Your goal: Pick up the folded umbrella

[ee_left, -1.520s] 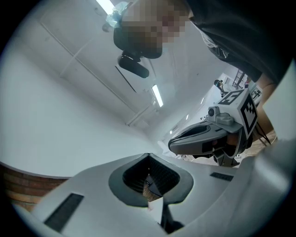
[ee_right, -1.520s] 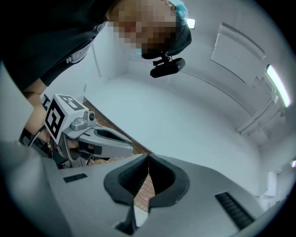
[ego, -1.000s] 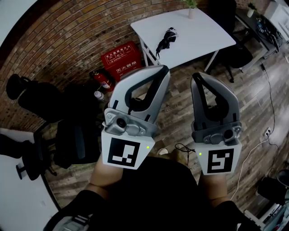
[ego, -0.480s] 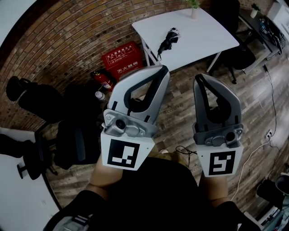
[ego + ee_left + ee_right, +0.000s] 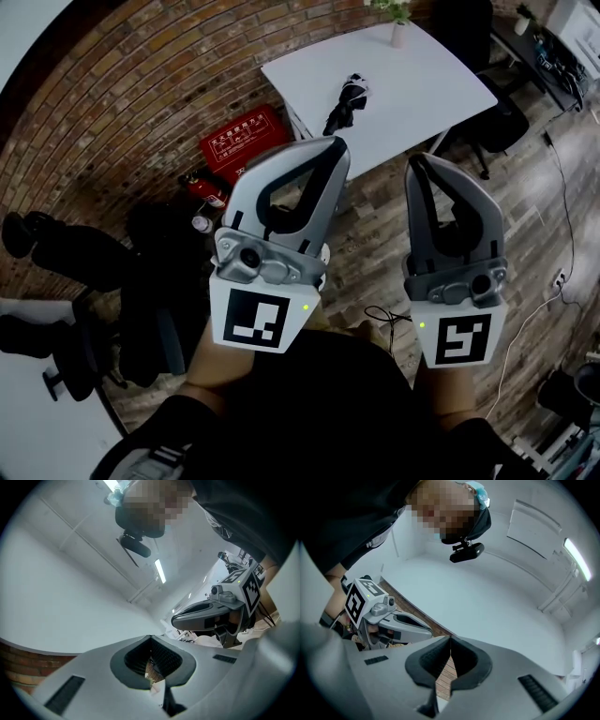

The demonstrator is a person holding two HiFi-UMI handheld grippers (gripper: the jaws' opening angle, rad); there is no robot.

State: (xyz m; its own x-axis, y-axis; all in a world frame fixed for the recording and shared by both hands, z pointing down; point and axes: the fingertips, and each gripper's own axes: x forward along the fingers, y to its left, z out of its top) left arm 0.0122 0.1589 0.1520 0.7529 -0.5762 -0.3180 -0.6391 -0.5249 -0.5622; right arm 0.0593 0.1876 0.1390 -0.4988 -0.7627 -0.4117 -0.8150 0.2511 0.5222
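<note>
Folded umbrella on the far surface may get shoved, since left hand-held gripper and right hand-held gripper are closed, empty.

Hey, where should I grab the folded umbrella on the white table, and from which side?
Probably the slim middle of the folded umbrella, from above, jaws across its short width. It lies flat on the white table, long and narrow, so only its top and sides are free. The right claw is shut and must open first.
</note>
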